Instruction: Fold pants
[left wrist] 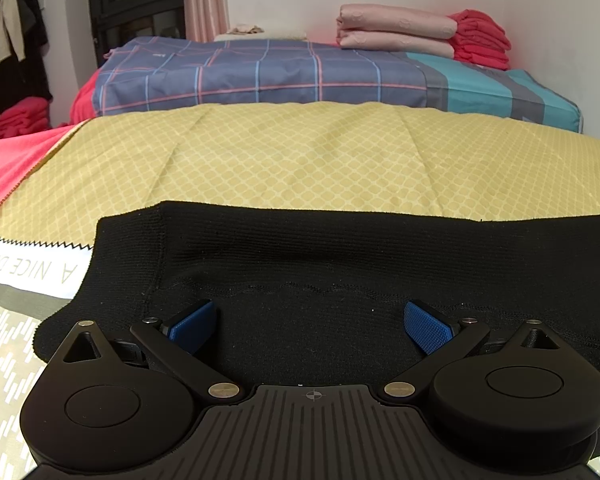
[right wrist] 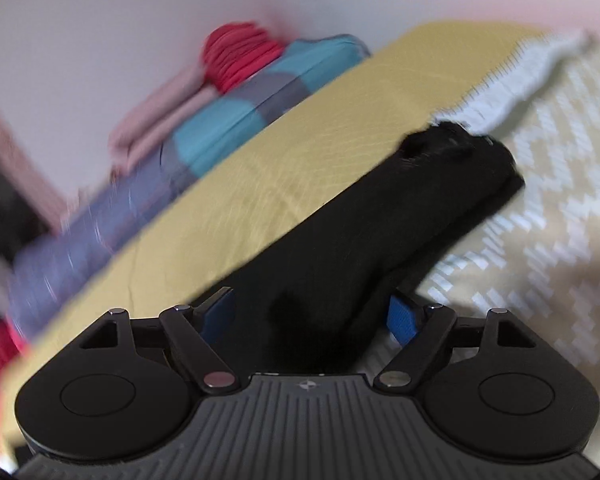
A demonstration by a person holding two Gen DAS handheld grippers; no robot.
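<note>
A: Bedroom setting from the left wrist view: a bed under a yellow patterned cover, a plaid folded quilt along its far edge, pink and red folded stacks on top against the wall.

B: And the pants, black knit, lie flat across the near edge of the bed, spread wide side to side.

A: The left tool sits right over them, blue pads standing well apart, wide, nothing pinched. The cloth lies under it, not in it.

B: Over to the right wrist view, blurred and tilted. Same yellow cover, a pale zigzag sheet toward the bed's right side.

A: Here the pants run away as a long dark band, ending near the white trim of the cover.

B: The right tool straddles the near end of that band, jaws wide. The cloth passes between the pads; I can't see them pressing on it.

A: My read: the pants are narrowed lengthwise already, and this is the set-up for a crosswise fold.

B: Next move calls for each tool to close on an edge, taking all layers, then carrying one end over to the other evenly.
</note>
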